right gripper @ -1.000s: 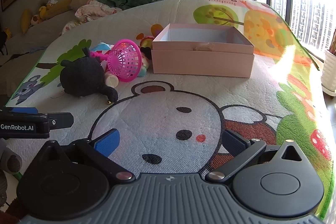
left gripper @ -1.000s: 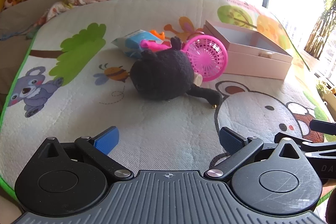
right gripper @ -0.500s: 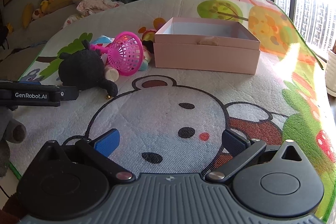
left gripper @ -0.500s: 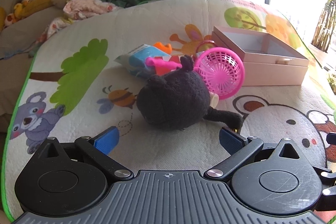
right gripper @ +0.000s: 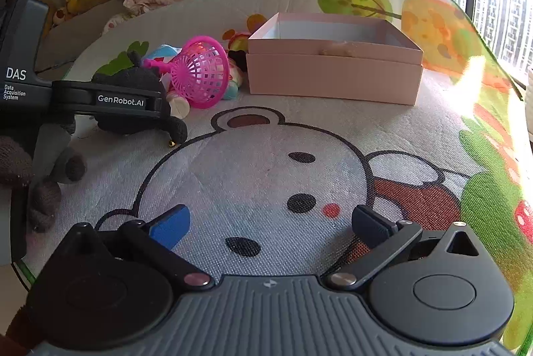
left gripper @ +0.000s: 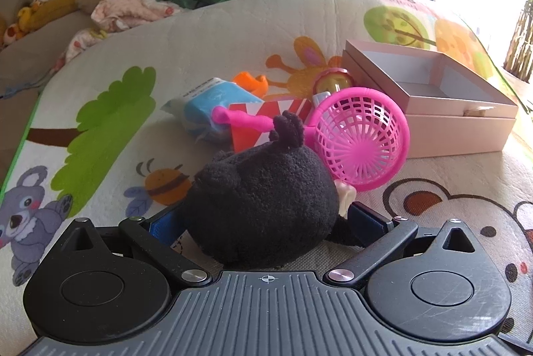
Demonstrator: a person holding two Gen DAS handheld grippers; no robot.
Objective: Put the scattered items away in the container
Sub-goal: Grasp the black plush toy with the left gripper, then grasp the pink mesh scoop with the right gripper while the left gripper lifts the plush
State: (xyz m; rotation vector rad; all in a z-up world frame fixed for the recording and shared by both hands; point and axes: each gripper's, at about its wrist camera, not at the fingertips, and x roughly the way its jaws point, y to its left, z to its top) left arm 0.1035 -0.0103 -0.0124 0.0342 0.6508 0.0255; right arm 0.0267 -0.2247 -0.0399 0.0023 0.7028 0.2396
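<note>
"GenRobot.AI" on left gripper (right gripper: 133, 102) arm — "DAS Data Acquisition System" beside it

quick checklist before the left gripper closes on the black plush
1. Plush between the left gripper fingers: ok, one finger on each side.
2. Left gripper open: ok, not yet closed on the plush.
3. Pink basket clear of the grasp: cannot tell, it sits right against the plush.
4. Box open to receive: ok, no lid on it.
5. Right gripper out of the way: ok, open over bare mat.
6. Plush tail free: ok, it trails loose on the mat.
</note>
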